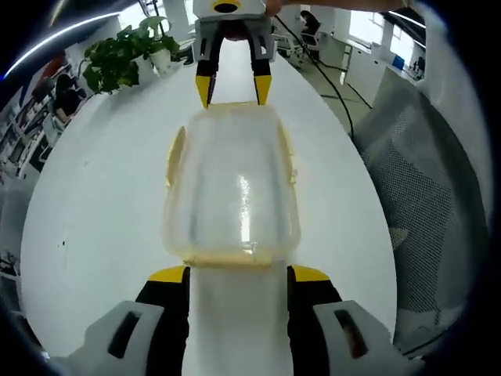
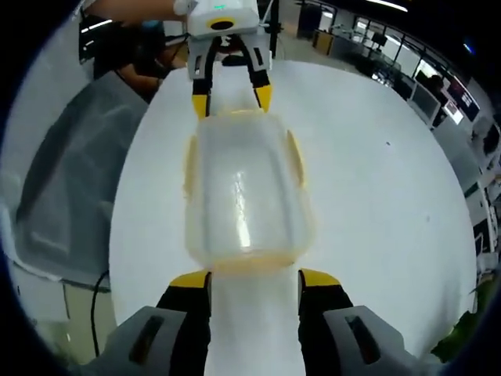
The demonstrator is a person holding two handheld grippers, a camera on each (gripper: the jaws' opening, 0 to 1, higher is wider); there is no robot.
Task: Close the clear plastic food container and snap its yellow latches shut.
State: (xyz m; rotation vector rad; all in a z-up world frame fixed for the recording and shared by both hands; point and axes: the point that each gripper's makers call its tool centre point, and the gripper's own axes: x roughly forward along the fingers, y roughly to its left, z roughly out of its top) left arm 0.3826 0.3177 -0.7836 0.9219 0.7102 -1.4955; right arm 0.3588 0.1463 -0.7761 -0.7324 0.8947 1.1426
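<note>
Left gripper (image 1: 238,274), jaws spread, straddles my clear container (image 1: 232,196) at frame centre; right gripper (image 2: 254,278) likewise. Yellow latches (image 1: 174,154) look unsnapped; uneven pressing could skid it across the white table (image 1: 94,204).

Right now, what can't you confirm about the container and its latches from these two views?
- Latch state: the yellow latches on the clear container are blurred; engaged or loose cannot be told.
- Lid seating: left gripper view, glare hides the seam.
- Contact: whether the right gripper touches the far latch is unclear.
</note>
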